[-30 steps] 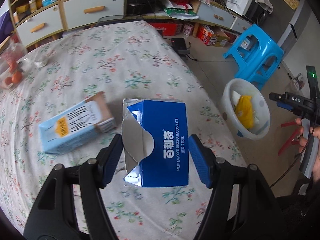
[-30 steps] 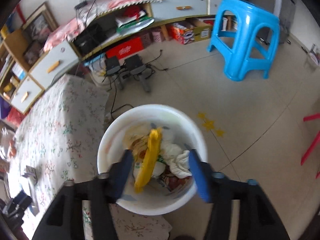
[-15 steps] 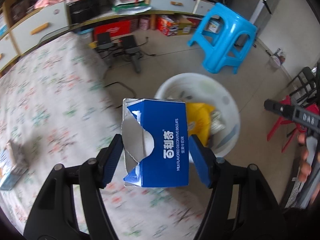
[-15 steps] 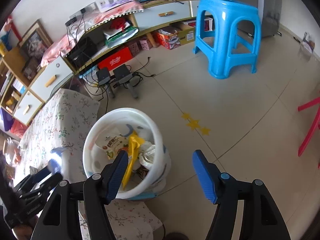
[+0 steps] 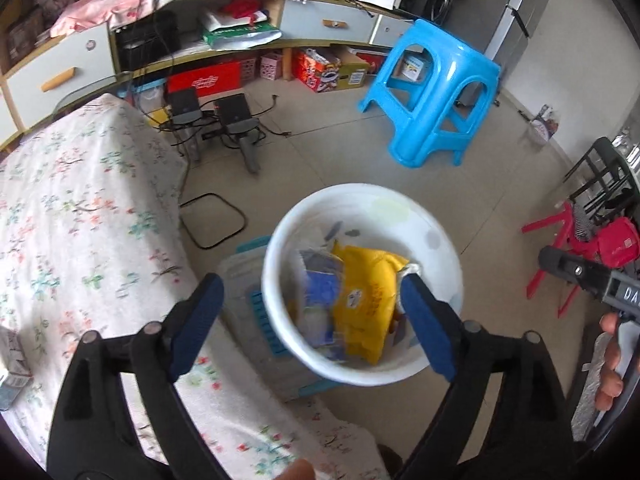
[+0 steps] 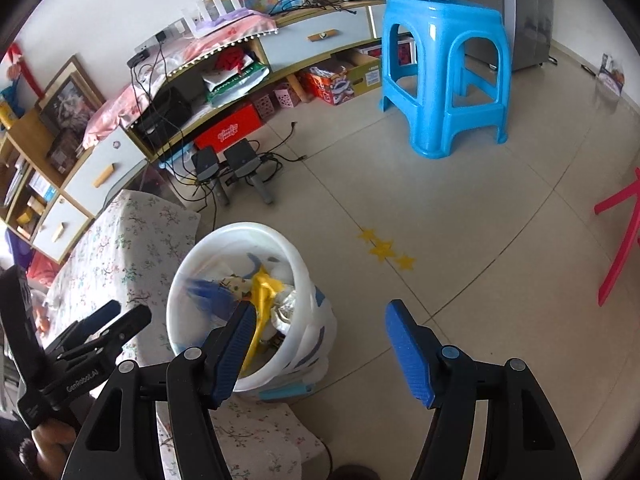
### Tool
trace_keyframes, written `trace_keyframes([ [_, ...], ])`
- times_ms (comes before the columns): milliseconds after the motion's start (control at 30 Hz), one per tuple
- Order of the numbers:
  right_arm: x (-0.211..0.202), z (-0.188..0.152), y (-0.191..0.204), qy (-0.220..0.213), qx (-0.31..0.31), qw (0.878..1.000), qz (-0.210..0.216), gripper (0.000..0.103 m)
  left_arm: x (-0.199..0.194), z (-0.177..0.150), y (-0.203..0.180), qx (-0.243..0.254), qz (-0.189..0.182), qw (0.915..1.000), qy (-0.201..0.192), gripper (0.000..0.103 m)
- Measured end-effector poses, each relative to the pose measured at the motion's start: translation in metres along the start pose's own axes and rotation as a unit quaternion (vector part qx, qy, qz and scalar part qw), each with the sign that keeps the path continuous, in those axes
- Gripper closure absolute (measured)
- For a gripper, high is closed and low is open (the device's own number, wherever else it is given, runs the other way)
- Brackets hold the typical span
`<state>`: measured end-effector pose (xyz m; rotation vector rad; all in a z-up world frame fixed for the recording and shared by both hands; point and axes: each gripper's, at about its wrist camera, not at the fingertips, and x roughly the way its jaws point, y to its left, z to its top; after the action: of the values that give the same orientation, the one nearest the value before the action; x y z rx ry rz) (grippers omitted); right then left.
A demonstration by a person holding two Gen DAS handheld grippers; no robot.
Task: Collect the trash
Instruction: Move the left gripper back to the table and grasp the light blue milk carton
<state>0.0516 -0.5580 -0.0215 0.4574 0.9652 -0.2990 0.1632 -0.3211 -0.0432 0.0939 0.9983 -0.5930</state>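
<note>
Left gripper (image 5: 308, 304) hangs above the white trash bin (image 5: 436, 240), its blue pads spread wide with nothing between them. Right gripper (image 6: 320, 350) is likewise wide open and empty, positioned over the floor (image 6: 460, 216) just to the right of the bin (image 6: 308, 280) as seen in the right wrist view.

The bin stands on the floor, close against the corner of the table, which is covered by a floral cloth (image 5: 80, 216). A pale plastic crate with light-blue trim (image 5: 256, 280) sits partly under or beside the bin; the exact contact cannot be determined.

Contents of the bin: a blue biscuit box (image 5: 320, 292), blurred in both views, lies against the left inner wall; a yellow packet (image 5: 368, 292) lies beside it to the right, touching it. Further white and printed wrappers (image 6: 288, 300) are visible beneath, details too small to identify.

At the far left edge of the left wrist view, a small carton (image 5: 12, 364) lies on the table, mostly cut off.

Surroundings: a blue plastic stool (image 6: 444, 68) stands on the floor, well apart from the bin. Two black speakers (image 6: 224, 164) with cables sit in front of a low shelf unit (image 6: 280, 52).
</note>
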Motion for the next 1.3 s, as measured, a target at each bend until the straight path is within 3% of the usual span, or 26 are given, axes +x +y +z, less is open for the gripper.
trace_keyframes([
  [300,0.003,-0.005,0.035,0.007,-0.033,0.999,0.008,0.033,-0.032,-0.026,0.039,-0.004,0.042,0.9991,-0.008,0.01],
  [767,0.013,-0.019,0.101,0.021,-0.089,0.996,0.017,0.029,-0.083,-0.064,0.15,-0.009,0.121,0.9926,0.005,0.01],
  [1000,0.021,-0.022,0.125,0.028,-0.106,0.994,0.013,0.028,-0.079,-0.069,0.216,0.003,0.104,0.9931,0.054,0.01],
  [1167,0.028,-0.023,0.142,0.032,-0.118,0.992,0.011,0.028,-0.069,-0.085,0.229,0.041,0.114,0.9891,0.083,0.01],
  [1300,0.032,-0.026,0.16,0.035,-0.13,0.991,0.013,0.028,-0.065,-0.095,0.246,0.019,0.119,0.9881,0.096,0.01],
])
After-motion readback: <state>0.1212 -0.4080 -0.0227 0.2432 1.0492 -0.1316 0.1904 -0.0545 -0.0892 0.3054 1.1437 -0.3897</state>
